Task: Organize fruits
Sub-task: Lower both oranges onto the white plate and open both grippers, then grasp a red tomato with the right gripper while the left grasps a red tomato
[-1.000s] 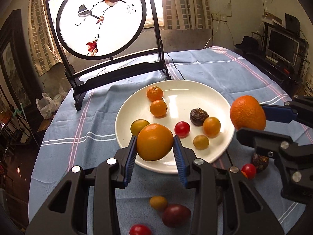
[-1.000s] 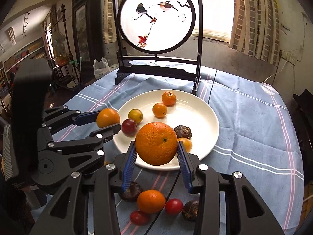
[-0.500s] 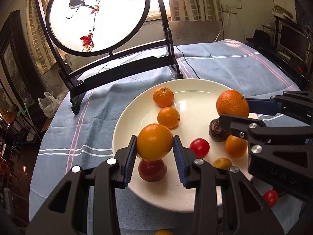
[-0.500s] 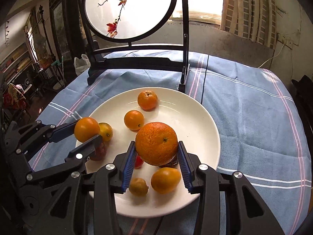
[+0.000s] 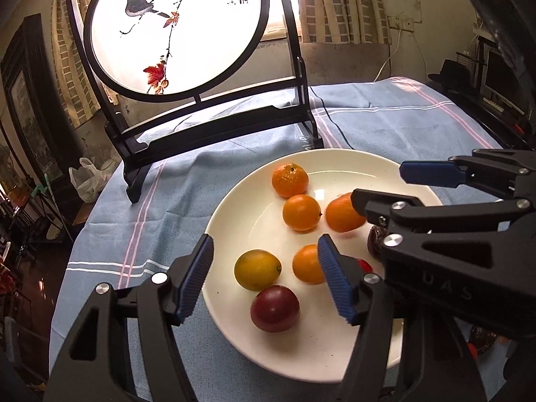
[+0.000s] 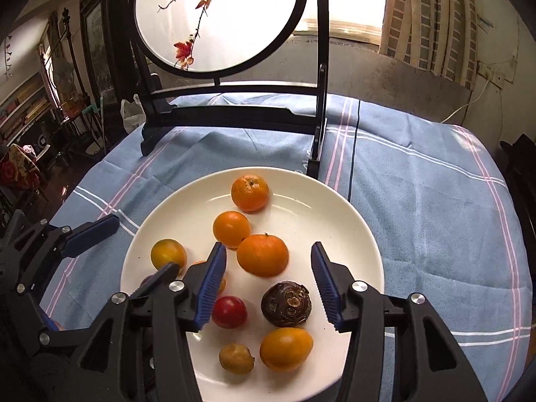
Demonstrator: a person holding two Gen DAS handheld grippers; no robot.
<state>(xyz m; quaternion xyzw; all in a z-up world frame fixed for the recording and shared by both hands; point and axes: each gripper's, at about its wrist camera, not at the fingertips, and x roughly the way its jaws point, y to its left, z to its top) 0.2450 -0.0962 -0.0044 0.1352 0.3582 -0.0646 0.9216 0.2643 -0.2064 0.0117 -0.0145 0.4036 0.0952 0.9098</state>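
Bare cloth is left on the desk [image 6: 435, 234] far right; the far side is blocked by the screen stand [image 6: 234, 117].

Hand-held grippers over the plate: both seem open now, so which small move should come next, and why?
Probably lift both straight up and pull back. The left hand-held gripper and right hand-held gripper stand open and hold nothing; the large orange lies on the white plate between the right one's open jaws, so a sideways move could knock it.
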